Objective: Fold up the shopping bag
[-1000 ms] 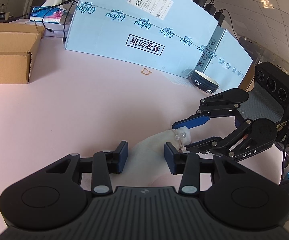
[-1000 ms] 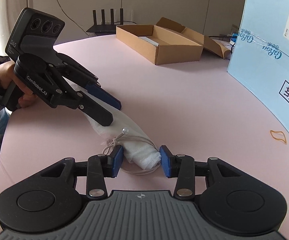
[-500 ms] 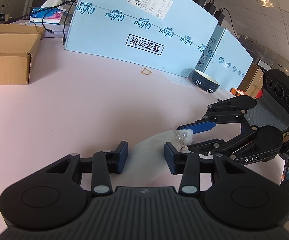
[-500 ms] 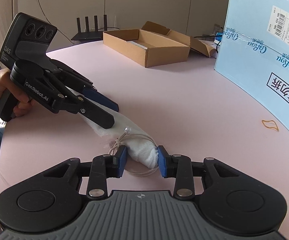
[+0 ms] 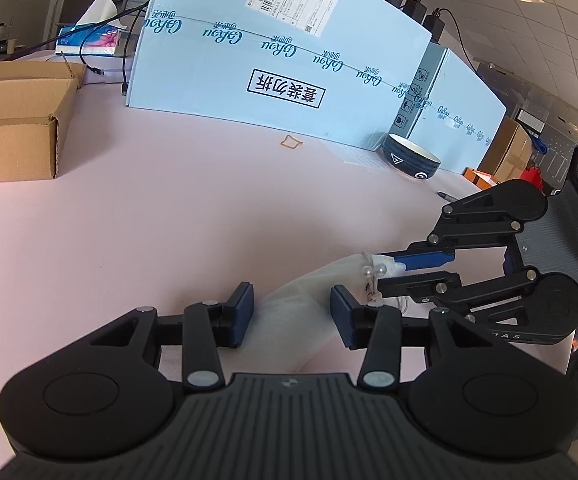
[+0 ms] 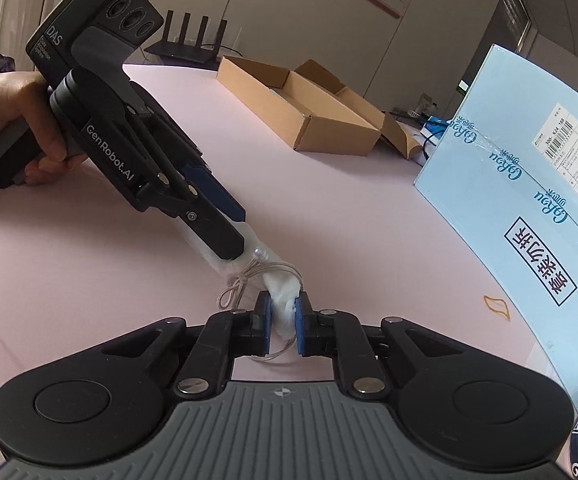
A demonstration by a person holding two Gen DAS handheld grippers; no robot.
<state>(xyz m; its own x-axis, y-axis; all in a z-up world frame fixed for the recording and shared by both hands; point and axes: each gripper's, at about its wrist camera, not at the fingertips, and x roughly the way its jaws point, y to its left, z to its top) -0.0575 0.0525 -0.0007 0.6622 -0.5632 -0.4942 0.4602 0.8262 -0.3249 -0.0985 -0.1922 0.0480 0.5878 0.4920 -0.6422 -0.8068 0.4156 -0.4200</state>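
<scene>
Right claw (image 6: pixel 281 322) now closing on bag (image 5: pixel 313 300) end, left claw (image 5: pixel 292 315) opening astride

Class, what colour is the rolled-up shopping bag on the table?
White; the shopping bag shows best in the right wrist view.

Item count, both views combined:

- Grippers: two, the left gripper (image 5: pixel 292 316) and the right gripper (image 6: pixel 281 322).
- White shopping bag (image 6: pixel 283 290): one, rolled, with two pearl beads (image 5: pixel 374 270) on its cord.
- Light-blue cartons (image 5: pixel 273 64): two, at 12 to 2 o'clock.
- Open cardboard box (image 5: pixel 13 128): one, at 10 o'clock.
- Dark patterned bowl (image 5: pixel 411 158): one.
- Rubber band (image 5: pixel 290 142): one.
- Tissue box (image 5: pixel 89 38): one.
- Router (image 6: pixel 187 42): one, with four antennas.
- Pink tabletop (image 5: pixel 149 220): one.
</scene>
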